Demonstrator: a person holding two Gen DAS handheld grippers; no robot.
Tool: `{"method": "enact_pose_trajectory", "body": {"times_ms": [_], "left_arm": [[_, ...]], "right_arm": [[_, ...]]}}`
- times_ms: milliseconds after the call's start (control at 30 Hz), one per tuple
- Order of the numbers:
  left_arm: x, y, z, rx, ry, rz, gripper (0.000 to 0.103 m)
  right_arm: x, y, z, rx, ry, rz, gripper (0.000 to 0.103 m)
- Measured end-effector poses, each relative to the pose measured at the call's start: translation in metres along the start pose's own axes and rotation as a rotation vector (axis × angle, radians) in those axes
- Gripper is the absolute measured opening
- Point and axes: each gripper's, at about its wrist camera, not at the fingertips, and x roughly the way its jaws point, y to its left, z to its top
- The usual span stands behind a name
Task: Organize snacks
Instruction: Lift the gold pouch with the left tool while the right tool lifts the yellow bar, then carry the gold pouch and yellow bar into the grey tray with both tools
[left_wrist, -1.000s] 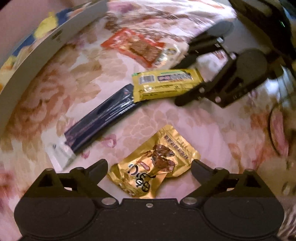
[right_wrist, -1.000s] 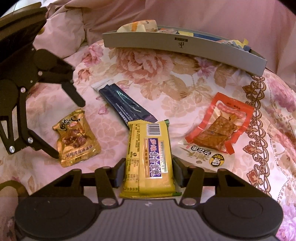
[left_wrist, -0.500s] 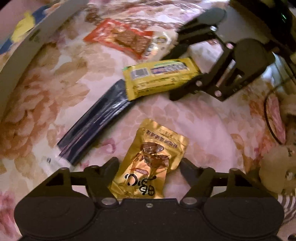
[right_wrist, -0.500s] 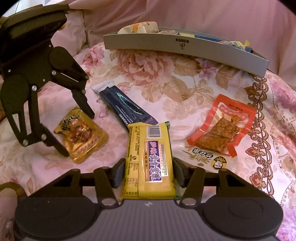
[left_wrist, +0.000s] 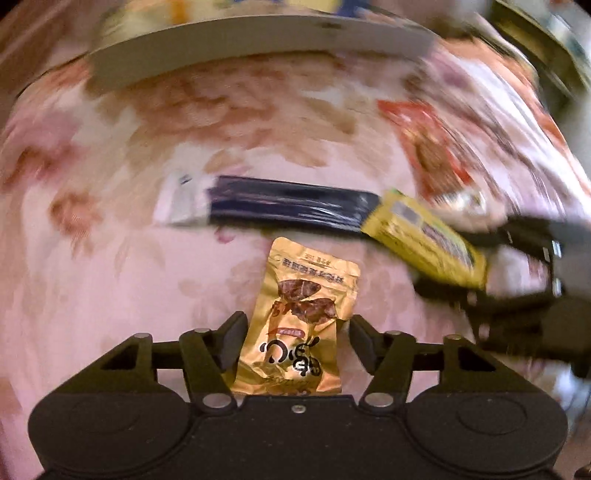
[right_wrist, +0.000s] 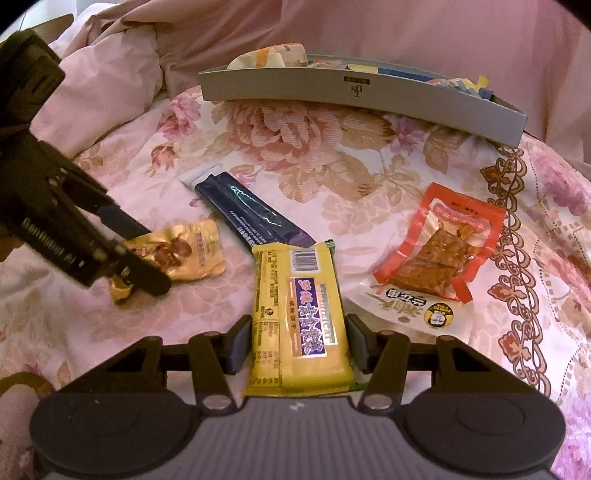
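Since half a second ago my left gripper (left_wrist: 295, 332) swung boxward; gold pouch (left_wrist: 301, 325) lengthwise between near-touching jaws, right gripper (right_wrist: 295, 341) likewise straddling yellow bar (right_wrist: 299, 314).

The left claw (left_wrist: 297, 341) is matte black plastic: two angular fingers on hinged linkage bars with triangular cut-outs, silver rivets at the pivots, and a broad base with two round raised discs and one small centre screw. The right claw (right_wrist: 295, 341) has the same black fingers, bars and rivets, but its base is grey and finely ribbed. White lettering runs along the left claw's side bar.
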Motion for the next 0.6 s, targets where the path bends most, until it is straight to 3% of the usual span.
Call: {"method": "enact_pose_trajectory", "body": {"times_ms": [100,167,367,600], "left_arm": [[-0.003,-0.002,-0.007,-0.098,-0.031,0.026,0.062],[-0.003,-0.008,-0.013,-0.101,-0.058,0.051,0.066],[0.005,-0.041,-0.029,0.126,-0.095,0.162,0.077],[0.005,-0.038,-0.028,0.127,-0.108,0.160,0.070]], "right_arm": [[-0.001,0.004,-0.001,-0.002,-0.004,-0.001,0.060],[-0.002,0.006,-0.002,0.000,-0.006,-0.002,0.060],[0.000,0.008,-0.005,0.020,-0.030,-0.016,0.063],[0.003,0.007,-0.007,0.030,-0.052,-0.033,0.068]]}}
